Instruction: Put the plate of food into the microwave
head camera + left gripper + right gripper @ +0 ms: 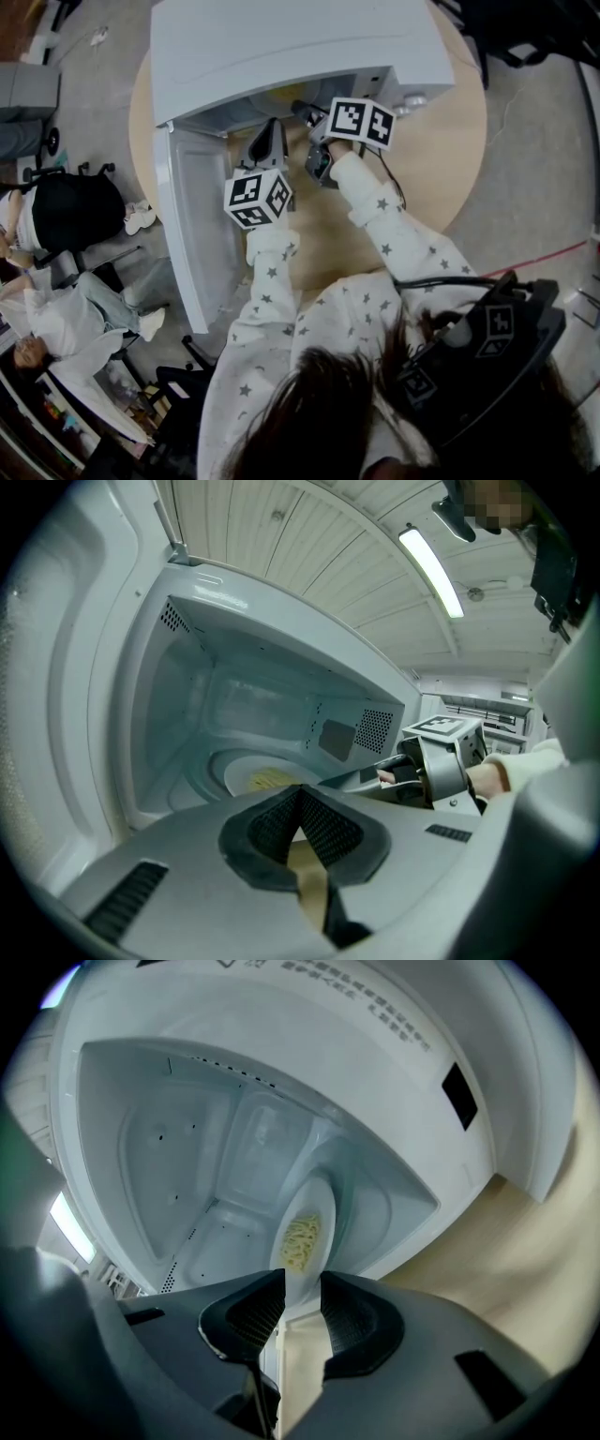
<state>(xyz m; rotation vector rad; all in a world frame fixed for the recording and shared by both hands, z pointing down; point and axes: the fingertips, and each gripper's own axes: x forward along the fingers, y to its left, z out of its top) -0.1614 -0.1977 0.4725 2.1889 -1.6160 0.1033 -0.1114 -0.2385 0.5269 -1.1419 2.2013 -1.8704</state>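
A white plate (309, 1206) with yellow noodles (300, 1237) lies on the floor of the open white microwave (281, 47). My right gripper (302, 1302) is at the oven's mouth with its jaws apart. The plate's near rim stands in the gap, and the pads do not press on it. My left gripper (300, 797) is shut with nothing in it and hovers just before the opening, left of the right gripper (380, 778). In the left gripper view the plate (246, 772) shows deep inside the cavity. From the head view the oven's top hides the plate.
The microwave door (192, 216) hangs open to the left, alongside my left gripper (270, 141). The oven stands on a round wooden table (441, 159). People sit on chairs (66, 234) at the far left, off the table.
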